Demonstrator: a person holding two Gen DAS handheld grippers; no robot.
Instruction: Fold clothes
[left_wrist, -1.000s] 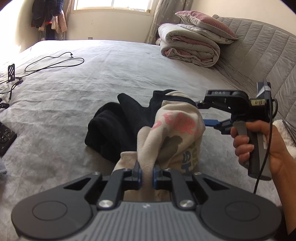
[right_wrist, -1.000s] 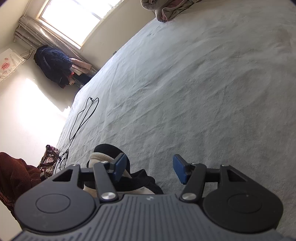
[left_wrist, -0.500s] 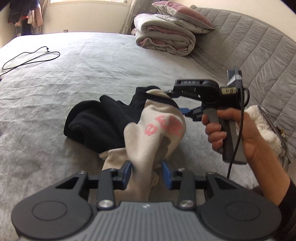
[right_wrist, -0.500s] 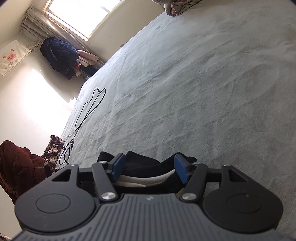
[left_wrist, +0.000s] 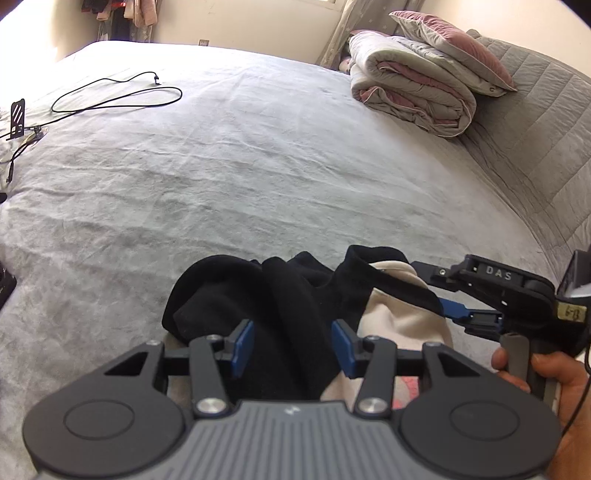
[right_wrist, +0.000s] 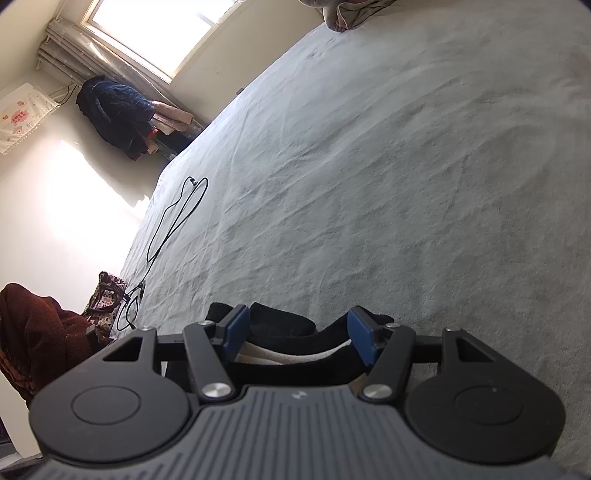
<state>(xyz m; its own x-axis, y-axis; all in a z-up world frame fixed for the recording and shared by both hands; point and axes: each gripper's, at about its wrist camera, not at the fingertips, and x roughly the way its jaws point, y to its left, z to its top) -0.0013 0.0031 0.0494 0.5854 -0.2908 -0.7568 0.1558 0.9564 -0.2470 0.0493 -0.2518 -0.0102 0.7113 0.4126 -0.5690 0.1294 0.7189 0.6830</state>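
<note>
Left gripper (left_wrist: 291, 347) nearest the lens: jaws opening, blue pads apart, black cloth of the bundle between them but not pinched. Black-and-beige garment (left_wrist: 295, 295), crumpled, lies on the grey bedspread (left_wrist: 258, 166) just ahead. Right gripper (left_wrist: 439, 291), held in a hand (left_wrist: 554, 373) at the right edge, reaches into the garment's black collar band. In its own view the right gripper (right_wrist: 299, 332) has its pads spread wide with the band stretched across between them; whether they press on it, I cannot tell. Further out, a black cable (left_wrist: 110, 96) loops on the left. Far right, a folded quilt (left_wrist: 413, 96) with a pink pillow (left_wrist: 454, 48) on top.
</note>
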